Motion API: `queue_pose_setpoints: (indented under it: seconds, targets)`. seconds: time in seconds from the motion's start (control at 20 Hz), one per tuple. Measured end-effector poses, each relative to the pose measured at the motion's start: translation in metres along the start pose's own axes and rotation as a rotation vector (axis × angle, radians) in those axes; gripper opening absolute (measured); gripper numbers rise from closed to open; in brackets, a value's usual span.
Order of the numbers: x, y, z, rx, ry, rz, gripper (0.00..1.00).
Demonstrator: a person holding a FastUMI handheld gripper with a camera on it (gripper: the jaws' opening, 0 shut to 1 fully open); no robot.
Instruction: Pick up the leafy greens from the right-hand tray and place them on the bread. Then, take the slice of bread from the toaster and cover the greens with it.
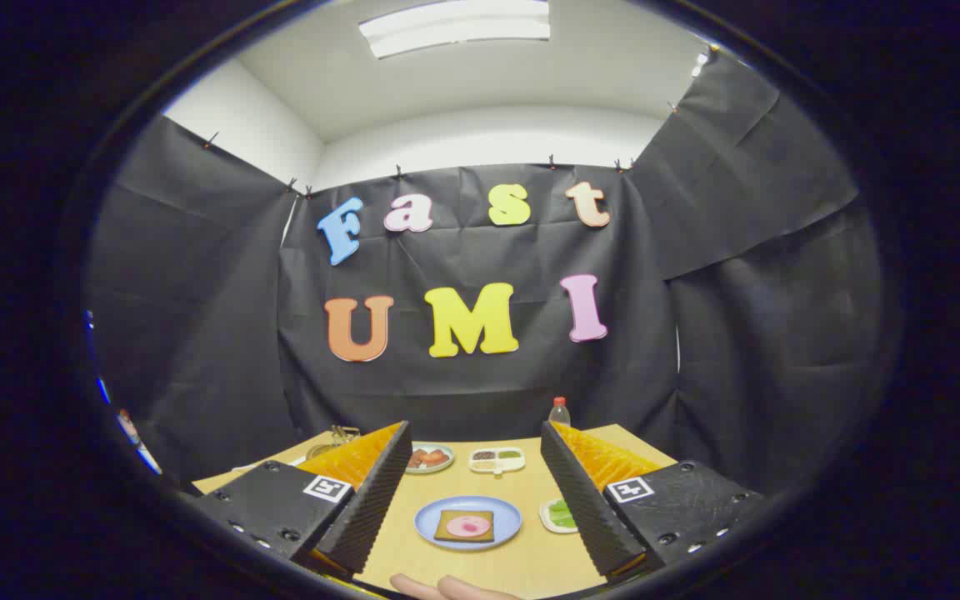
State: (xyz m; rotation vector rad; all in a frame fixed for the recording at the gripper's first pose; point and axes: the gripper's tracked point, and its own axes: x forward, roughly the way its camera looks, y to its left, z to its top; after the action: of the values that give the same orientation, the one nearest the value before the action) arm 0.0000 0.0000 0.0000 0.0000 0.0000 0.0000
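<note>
I see a pale wooden counter (522,487) in a booth hung with creased black cloth, white ceiling and a strip light (455,27) above. My jaws (476,454) stand wide apart, holding nothing, their inner faces ribbed. Between them sits a round blue plate (427,527) carrying a square slice of bread (448,526) topped with a pink round slice. Just beside the right finger, a small white tray (548,522) holds the leafy greens (563,512). Beyond lie a dish of reddish food (429,457), a divided white dish (497,459) and a red-capped bottle (559,412). A person's fingertips (447,587) show nearest me.
</note>
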Motion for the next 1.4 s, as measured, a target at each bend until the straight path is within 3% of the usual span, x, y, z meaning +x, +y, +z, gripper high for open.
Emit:
queue_pose_setpoints:
  seconds: [0.15,0.45,0.85,1.05,1.4]
  targets:
    - [0.006,0.008,-0.009,-0.028,0.022,0.013,0.95]
    - [0.022,-0.006,-0.017,0.041,0.062,0.007,0.95]
    - [0.046,-0.027,-0.029,-0.073,0.045,0.004,0.95]
    - [0.075,-0.062,-0.045,-0.109,0.075,-0.039,0.95]
    - [0.139,-0.148,-0.114,-0.118,0.248,-0.15,0.95]
